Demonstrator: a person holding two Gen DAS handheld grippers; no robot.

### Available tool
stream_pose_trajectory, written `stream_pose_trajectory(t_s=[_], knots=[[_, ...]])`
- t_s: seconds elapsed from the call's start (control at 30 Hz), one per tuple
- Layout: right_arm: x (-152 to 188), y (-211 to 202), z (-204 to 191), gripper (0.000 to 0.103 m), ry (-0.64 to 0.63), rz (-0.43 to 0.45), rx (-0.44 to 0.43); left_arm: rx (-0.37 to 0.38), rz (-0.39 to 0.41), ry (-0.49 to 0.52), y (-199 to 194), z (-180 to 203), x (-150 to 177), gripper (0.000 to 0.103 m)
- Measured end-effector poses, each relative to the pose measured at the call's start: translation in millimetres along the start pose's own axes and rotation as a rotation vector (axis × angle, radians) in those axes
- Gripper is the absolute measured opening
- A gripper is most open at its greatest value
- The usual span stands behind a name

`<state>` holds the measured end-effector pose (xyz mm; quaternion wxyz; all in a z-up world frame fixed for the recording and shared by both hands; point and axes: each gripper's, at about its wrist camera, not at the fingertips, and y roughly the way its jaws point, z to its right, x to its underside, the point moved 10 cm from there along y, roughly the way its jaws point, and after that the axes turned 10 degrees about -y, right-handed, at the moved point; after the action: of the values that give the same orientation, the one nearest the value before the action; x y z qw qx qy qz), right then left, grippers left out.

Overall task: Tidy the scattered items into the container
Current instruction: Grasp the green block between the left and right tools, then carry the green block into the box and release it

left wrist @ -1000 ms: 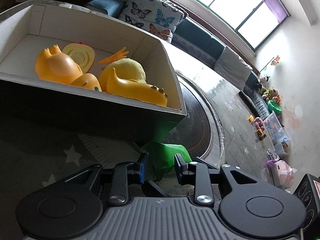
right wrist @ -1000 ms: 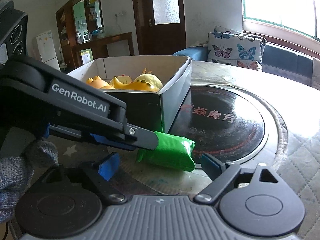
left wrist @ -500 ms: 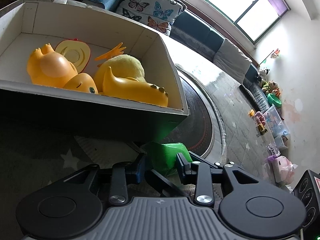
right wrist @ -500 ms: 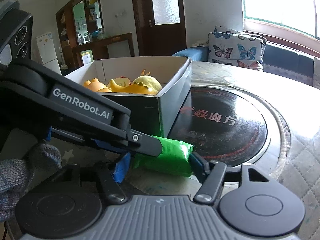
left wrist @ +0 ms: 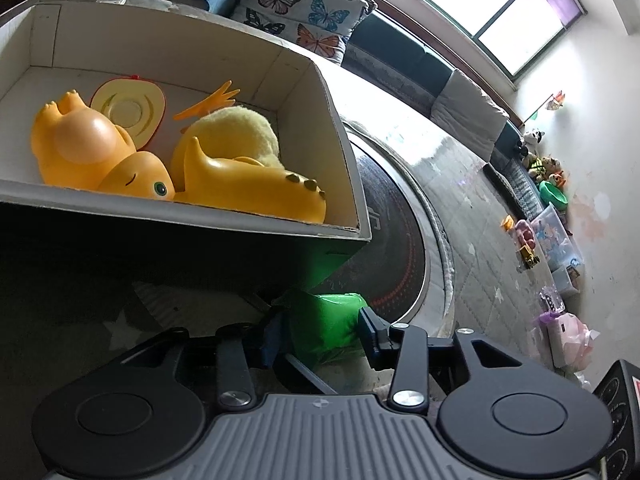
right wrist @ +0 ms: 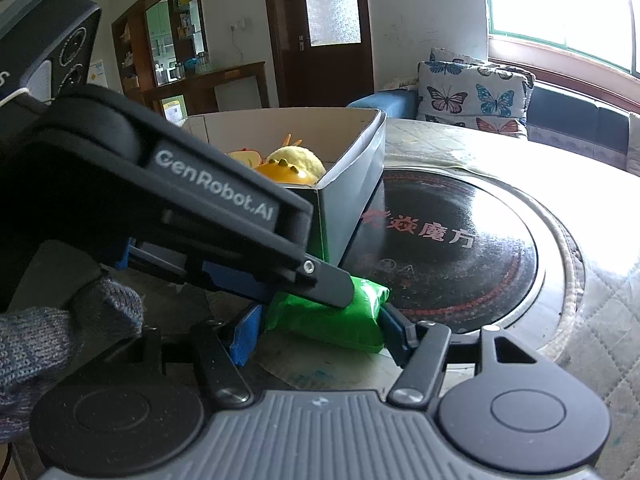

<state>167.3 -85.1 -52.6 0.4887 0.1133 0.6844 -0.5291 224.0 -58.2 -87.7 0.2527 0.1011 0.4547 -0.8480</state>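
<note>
A green soft packet (left wrist: 326, 322) (right wrist: 340, 316) is held just off the table beside the cardboard box (left wrist: 192, 220) (right wrist: 352, 184). My left gripper (left wrist: 322, 334) is shut on it. My right gripper (right wrist: 320, 332) is also shut on it, from the other side, its blue pads pressing both ends. The box holds orange rubber dinosaurs (left wrist: 248, 184), a yellow plush chick (left wrist: 236, 128) and a toy apple half (left wrist: 128, 110). The left gripper's body (right wrist: 192, 200) crosses the right wrist view and hides part of the packet.
A round black hotplate (right wrist: 452, 240) is set in the quilted table right of the box. A sofa with butterfly cushions (right wrist: 472, 92) stands behind. Toy bins (left wrist: 556, 236) sit on the floor far right.
The right gripper has closed from wide open onto the green packet. Both grippers have risen with it, so the box interior shows more from above.
</note>
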Motion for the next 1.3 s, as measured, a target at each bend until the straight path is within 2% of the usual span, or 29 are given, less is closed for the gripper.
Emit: stream_pose_trajectory(t_s=[0.37, 0.83, 1.3], knots=[[1.6, -11.5, -11.2, 0.061, -0.011, 0.021, 0.001, 0.021, 0.031, -0.015, -20.6, -7.1, 7.5, 0.041], [-19.5, -36.6, -38.3, 0.061, -0.081, 0.096, 0.007, 0.065, 0.125, -0.027, -66.0, -5.3, 8.6, 0.040], [-71.2, -24.5, -66.5, 0.061, -0.173, 0.170, -0.012, 0.084, 0.247, -0.060, -105.9, -18.3, -28.3, 0.040]])
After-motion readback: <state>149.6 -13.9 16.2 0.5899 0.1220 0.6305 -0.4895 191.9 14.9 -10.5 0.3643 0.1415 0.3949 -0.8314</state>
